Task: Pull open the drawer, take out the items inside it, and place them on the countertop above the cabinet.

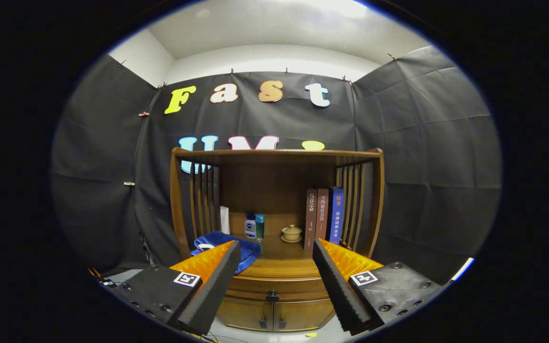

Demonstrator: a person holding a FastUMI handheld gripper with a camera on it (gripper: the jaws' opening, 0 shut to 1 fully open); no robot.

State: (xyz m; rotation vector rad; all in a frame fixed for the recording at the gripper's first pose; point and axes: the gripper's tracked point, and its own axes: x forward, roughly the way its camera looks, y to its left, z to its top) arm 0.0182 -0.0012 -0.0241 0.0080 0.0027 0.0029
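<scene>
Here the gripper [274, 281] hangs spread wide with nothing between its fingers, facing the wooden cabinet [274, 228]. The drawer [274, 288] sits closed under the countertop's [279, 259] front edge, its small dark knob [271, 296] at the middle. That knob looks rigid but small and possibly slippery, so pinch it squarely; the drawer probably slides stiffly.

Beyond the wide-spread claw [274, 278] stands a brown wooden cabinet [179, 200]. On its table [279, 259], ahead of the left finger, lies a blue folded cloth [222, 240]; two small bottles [254, 226] and a lidded ceramic pot [291, 233] sit farther back, three upright books [323, 214] beyond the right finger. The closed wooden drawer [274, 288] lies below, between the fingers.
</scene>
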